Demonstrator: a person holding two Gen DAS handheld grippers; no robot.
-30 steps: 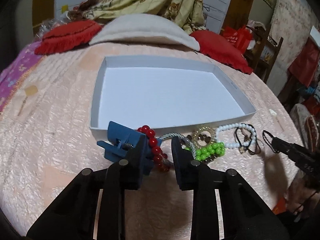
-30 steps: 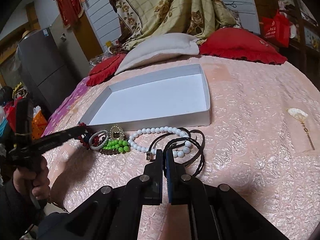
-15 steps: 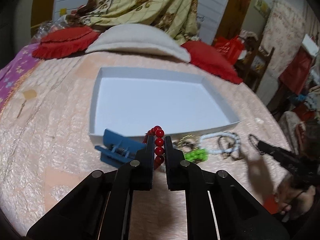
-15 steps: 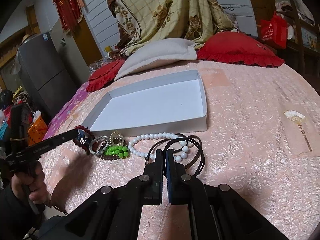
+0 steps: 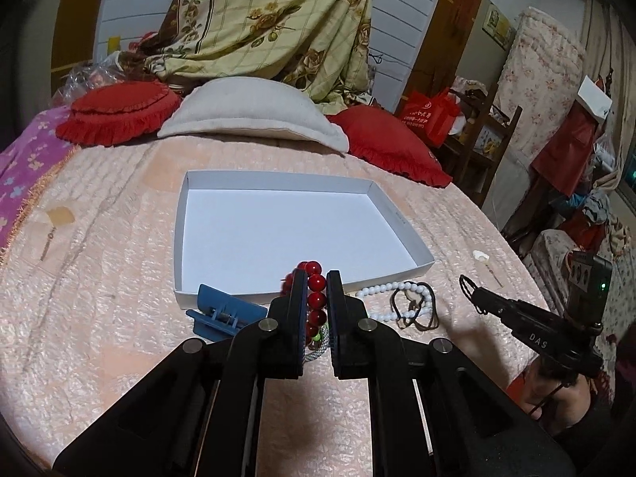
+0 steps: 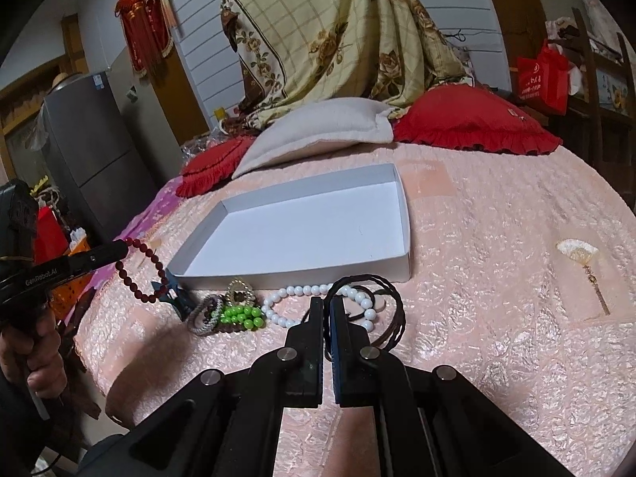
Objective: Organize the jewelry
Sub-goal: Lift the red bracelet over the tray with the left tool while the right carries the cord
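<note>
Red beads pinched between the pads of the left gripper (image 5: pixel 317 298): the red bead bracelet (image 6: pixel 137 274) hangs as a loose loop at the left of the right-wrist view, clear of the bedspread (image 6: pixel 497 278). Black braided cord (image 6: pixel 381 302) caught in the pressed-together jaws of the right gripper (image 6: pixel 326 314), low centre of frame. Beyond both, the white tray (image 6: pixel 403 214), bare, mid-frame. Along its near wall a cluster: blue hair clip (image 5: pixel 222 314), silver bracelet (image 6: pixel 204 316), green bead bracelet (image 6: pixel 240 316), white bead necklace (image 6: pixel 314 292).

Likely risks: swinging loop snagging the clip or the tray wall; round glossy beads slipping from a narrow pinch; cord dragging the tangled white strand along.

Bracelet: uniform dark-red spheres, strung close, limp.
</note>
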